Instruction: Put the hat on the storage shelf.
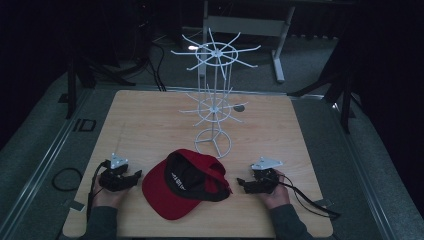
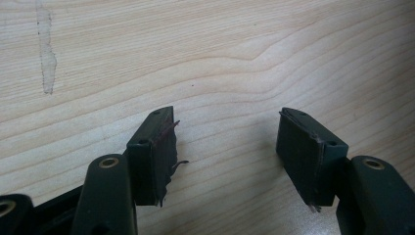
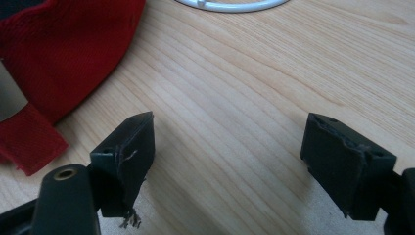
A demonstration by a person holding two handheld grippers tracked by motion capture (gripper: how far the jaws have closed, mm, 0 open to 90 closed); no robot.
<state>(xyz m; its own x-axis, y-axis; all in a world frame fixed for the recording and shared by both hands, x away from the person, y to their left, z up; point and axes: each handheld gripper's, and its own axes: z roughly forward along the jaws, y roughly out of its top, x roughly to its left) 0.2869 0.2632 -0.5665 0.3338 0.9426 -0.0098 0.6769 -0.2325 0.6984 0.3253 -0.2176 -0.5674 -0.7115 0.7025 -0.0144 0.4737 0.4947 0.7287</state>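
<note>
Wooden table point(image 1: 150, 115) carries a red cap point(image 1: 185, 185) lying upside down between my left gripper point(image 1: 131, 178) and right gripper point(image 1: 243, 184), touching neither. Both sets of jaws gape wide over bare wood, holding nothing. Behind the cap I see a white wire rack point(image 1: 215, 100).

Cap point(image 3: 58, 58) — frame-cropped; underside text unreadable
</note>
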